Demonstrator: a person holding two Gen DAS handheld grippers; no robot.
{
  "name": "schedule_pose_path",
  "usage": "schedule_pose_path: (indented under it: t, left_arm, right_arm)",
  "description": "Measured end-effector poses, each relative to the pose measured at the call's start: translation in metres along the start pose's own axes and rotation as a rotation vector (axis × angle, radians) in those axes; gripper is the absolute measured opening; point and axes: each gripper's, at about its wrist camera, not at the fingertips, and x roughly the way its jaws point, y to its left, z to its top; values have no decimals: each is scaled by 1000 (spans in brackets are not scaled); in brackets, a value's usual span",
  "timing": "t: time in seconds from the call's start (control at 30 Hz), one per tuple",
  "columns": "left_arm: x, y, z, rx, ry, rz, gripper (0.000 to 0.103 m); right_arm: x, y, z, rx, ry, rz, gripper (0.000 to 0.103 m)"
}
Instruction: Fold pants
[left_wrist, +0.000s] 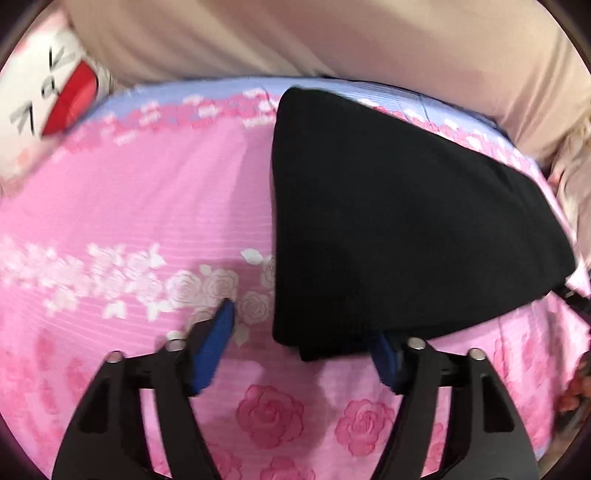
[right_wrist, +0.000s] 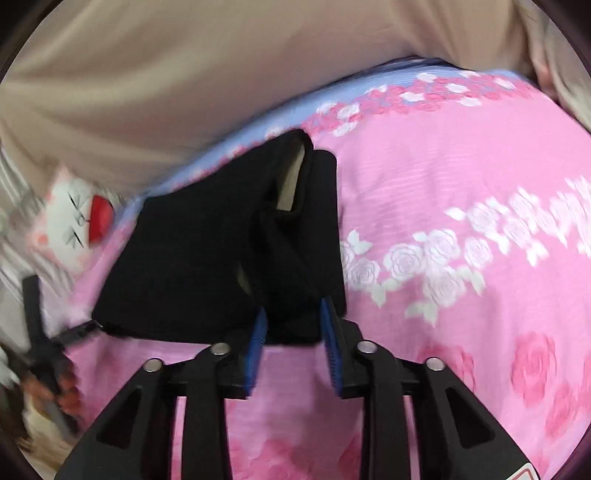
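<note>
Lying folded on the pink rose-print bedsheet (left_wrist: 147, 206), black pants (left_wrist: 388, 221). Left gripper (left_wrist: 306, 332) spread wide at the near corner, one blue pad (left_wrist: 218, 339) clear of the cloth. Right gripper (right_wrist: 293, 325) partly spread, straddling the pants' near edge. Plush toy (left_wrist: 48, 92) beyond.

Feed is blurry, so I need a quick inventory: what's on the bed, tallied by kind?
Black pants: 1, folded
Plush toy, white with red mouth: 1
Grippers: 2, left gripper, right gripper
Pink floral bedsheet: 1
Total: 5
</note>
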Motion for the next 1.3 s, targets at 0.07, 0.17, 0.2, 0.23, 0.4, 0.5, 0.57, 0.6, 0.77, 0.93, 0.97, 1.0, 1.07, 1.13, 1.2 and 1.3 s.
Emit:
schedule_pose_path:
  t: [0.07,0.17,0.2,0.23,0.4,0.5,0.57,0.6,0.77,0.93,0.97,1.0,1.07,1.13,1.2,1.3]
  left_arm:
    - [-6,-2,0,10,-18,23,75]
    - [-2,-3,0,11,9,20,76]
    - [1,-2,0,5,22,20,76]
    - [3,-1,0,0,29,18,76]
    - [-1,-7,-7,4,25,36,76]
    - [1,-8,-3,1,14,51,82]
    - [1,-9,0,-2,11,53,82]
    - [1,-10,2,-2,9,54,82]
    - [7,-17,1,22,14,90,87]
    - [-9,-15,1,15,3,68,85]
    - [-19,-16,2,13,-17,49,85]
    - [-28,-17,4,14,-35,30,85]
    - [-47,-24,14,15,-84,-26,87]
    - [-54,-29,29,17,-131,-43,93]
    - [-53,-31,43,9,-157,-11,93]
    - [-46,-24,66,-28,-181,-3,94]
  right_arm:
    - [-11,18,-5,-130,-19,-102,43]
    - [-6,29,-14,-217,26,-174,43]
    - [0,32,-17,-254,37,-212,43]
    - [6,33,-18,-280,45,-243,43]
    - [30,36,-10,-331,51,-275,43]
    - [35,32,7,-280,31,-202,30]
    - [28,32,15,-233,11,-160,14]
    - [14,34,20,-213,-24,-145,13]
    - [3,-19,13,-34,7,-198,0]
    - [-38,-43,16,111,-98,-174,15]
    - [-45,-31,25,86,-121,-149,30]
    - [-47,-21,32,68,-129,-102,43]
    - [-33,1,53,6,-126,13,67]
    - [3,18,72,-66,-72,20,67]
    - [49,23,88,-99,1,-16,68]
    - [114,22,100,-60,126,38,35]
